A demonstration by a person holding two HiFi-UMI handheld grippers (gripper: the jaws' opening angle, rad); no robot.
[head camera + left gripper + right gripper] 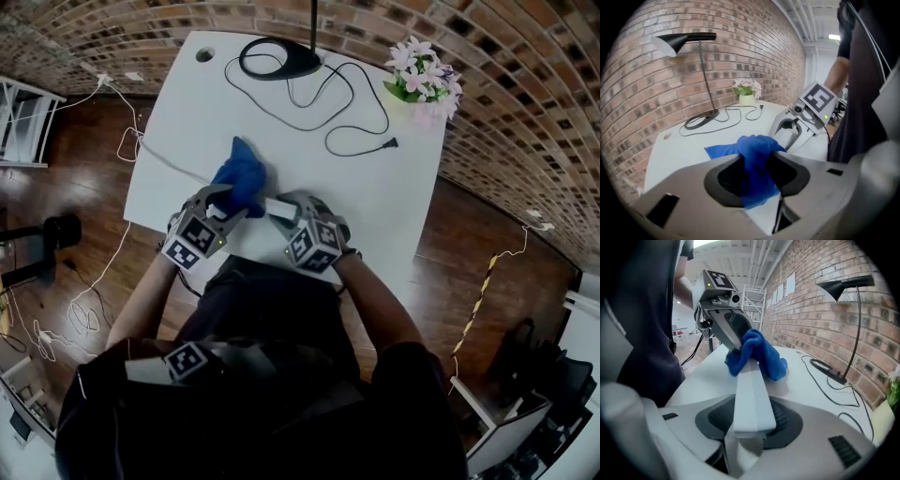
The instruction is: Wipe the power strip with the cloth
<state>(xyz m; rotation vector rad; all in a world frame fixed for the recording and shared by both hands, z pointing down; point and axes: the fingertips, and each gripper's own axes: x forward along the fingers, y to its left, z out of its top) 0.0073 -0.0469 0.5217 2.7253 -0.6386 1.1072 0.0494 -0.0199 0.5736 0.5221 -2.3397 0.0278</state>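
In the head view, your left tongs (228, 201) are clenched on the blue cloth (242, 173) at centre frame. Just to their right, your right tongs (289, 210) grasp the white power strip (277, 207), and cloth and strip meet above the near edge of the white table (375, 202). The wipe looks only just engaged, and most of the strip is probably left to do. A black lamp (281, 61) and its loose cord (347, 112) lie at the upper middle. Pink flowers (424, 80) sit at the upper right, against the brick wall (525, 94), and a wooden floor (84, 187) surrounds the table. In the left gripper view, the cloth hangs bunched between the pinching jaws at lower centre, with the other tongs at right. In the right gripper view, the strip runs up from your closed jaws at lower centre. The cloth drapes only its far end, so the near length is bare. You cannot tell whether any of it is already clean. A white rack (754, 298) stands in the upper-middle background.
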